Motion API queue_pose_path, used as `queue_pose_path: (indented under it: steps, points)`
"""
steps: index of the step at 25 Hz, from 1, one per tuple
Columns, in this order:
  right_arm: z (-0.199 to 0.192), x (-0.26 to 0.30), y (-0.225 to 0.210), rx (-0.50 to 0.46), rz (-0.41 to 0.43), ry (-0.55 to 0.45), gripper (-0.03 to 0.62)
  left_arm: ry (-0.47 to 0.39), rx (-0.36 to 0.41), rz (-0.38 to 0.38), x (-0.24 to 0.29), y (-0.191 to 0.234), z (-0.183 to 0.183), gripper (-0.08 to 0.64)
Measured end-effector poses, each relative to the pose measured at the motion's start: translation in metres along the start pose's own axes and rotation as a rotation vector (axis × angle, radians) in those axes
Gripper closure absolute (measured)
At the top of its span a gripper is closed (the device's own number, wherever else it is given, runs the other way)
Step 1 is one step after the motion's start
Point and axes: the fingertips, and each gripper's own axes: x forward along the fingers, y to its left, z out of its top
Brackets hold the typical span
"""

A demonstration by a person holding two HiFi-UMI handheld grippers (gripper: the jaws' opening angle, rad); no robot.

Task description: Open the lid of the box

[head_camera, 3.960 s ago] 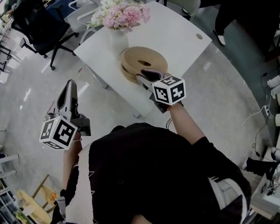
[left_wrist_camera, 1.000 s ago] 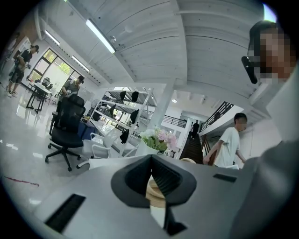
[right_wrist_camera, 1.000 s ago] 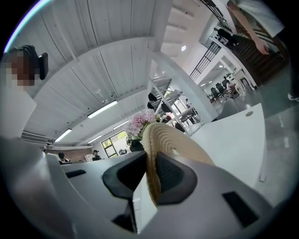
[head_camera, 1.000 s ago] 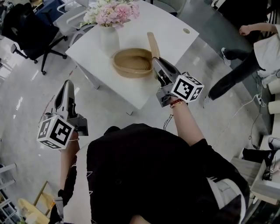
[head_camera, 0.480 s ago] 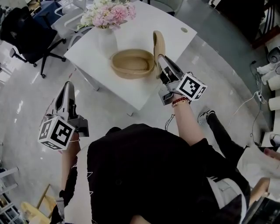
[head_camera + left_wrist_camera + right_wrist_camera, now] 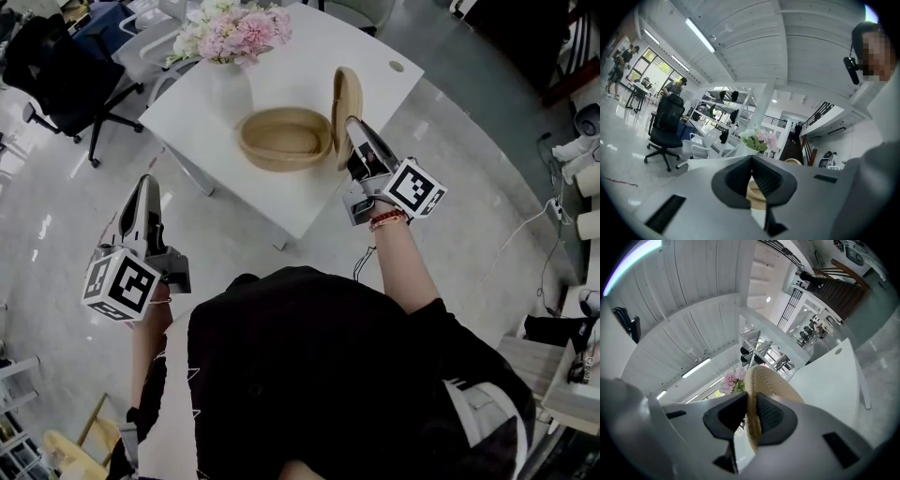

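Right, our right gripper (image 6: pixel 354 125) fingers (image 6: pixel 723 414) pinch the round woven straw lid (image 6: pixel 344 94) by its rim, upright just beside the open tan woven box (image 6: pixel 284 141); we judge it light, stiff, grippy; left gripper (image 6: pixel 145 187) closed, empty.

Tan woven lid (image 6: pixel 346 103), tan box (image 6: pixel 281 158), white table (image 6: pixel 375 56), pink flowers (image 6: pixel 246 28)

The head view looks steeply down from above the person's shoulders and takes in the left gripper (image 6: pixel 145 183), the right gripper (image 6: pixel 356 127) and the white table (image 6: pixel 309 56) ahead. The left gripper view sits low and level, well back from the table, and faces it along its own jaws. The right gripper view is tilted to one side and sits at the table's near edge, with the lid (image 6: pixel 771 380) very close in its foreground. All three views share the table and the flowers (image 6: pixel 239 28).
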Motion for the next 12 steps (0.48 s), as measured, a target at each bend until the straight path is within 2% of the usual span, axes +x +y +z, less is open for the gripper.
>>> queue_pose_path:
  steps: [12]
  points:
    - [0.022, -0.012, -0.014, 0.040, -0.017, -0.061, 0.529, 0.005, 0.009, -0.011, 0.007, -0.011, -0.001, 0.549]
